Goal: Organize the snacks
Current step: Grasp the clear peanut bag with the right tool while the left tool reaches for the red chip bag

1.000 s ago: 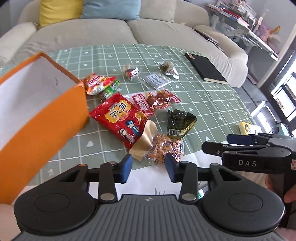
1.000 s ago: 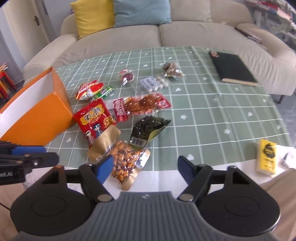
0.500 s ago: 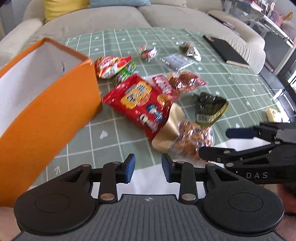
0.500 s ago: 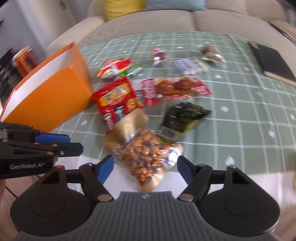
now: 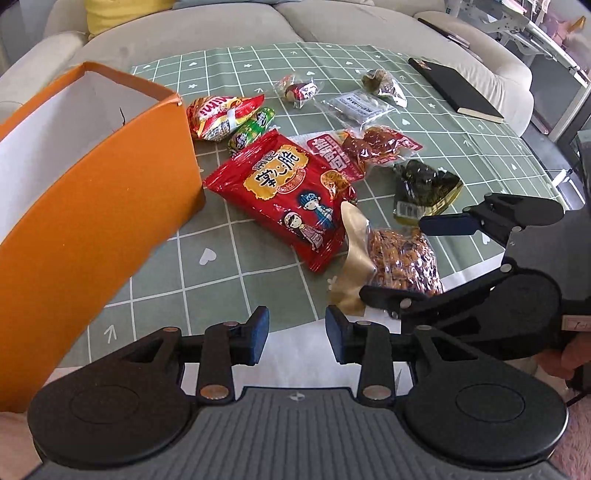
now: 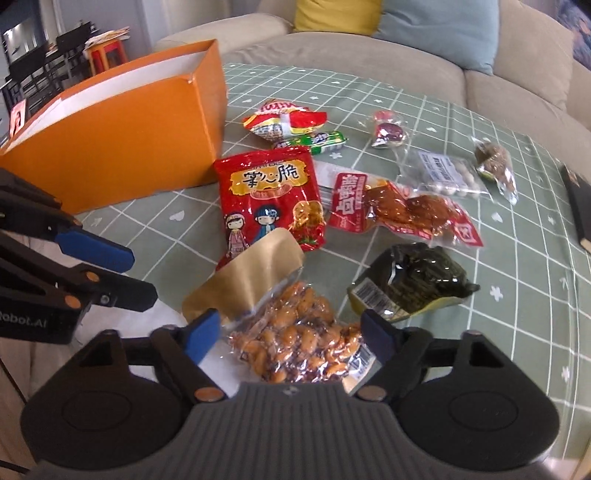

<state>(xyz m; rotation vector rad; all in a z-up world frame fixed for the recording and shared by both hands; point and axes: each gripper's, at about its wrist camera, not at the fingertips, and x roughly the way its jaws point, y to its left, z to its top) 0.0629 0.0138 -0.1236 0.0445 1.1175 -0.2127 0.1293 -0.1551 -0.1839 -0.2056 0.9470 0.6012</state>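
Note:
Several snack packets lie on a green checked tablecloth (image 5: 258,273) beside an open orange box (image 5: 92,206) (image 6: 122,129). A clear peanut bag with a gold top (image 6: 295,332) (image 5: 402,258) lies nearest. My right gripper (image 6: 288,336) (image 5: 410,260) straddles it, jaws opening, and the pads do not press on the bag. My left gripper (image 5: 297,334) (image 6: 122,273) hovers over the cloth's near edge, left of the peanuts. Its jaws are opening from a narrow gap with nothing between them. A big red crisp bag (image 5: 284,192) (image 6: 269,199) lies just beyond.
A dark green packet (image 6: 417,284), a red meat-snack packet (image 6: 402,210), a red-yellow packet (image 6: 284,122), a green candy roll (image 6: 314,142) and small clear packets (image 6: 443,173) lie farther back. A black notebook (image 5: 458,88) sits far right. A sofa (image 5: 332,22) stands behind the table.
Both grippers came down closer to the table. The right one rolled, moved onto the peanut bag and widened its jaws. The left jaws narrowed, then widened again.

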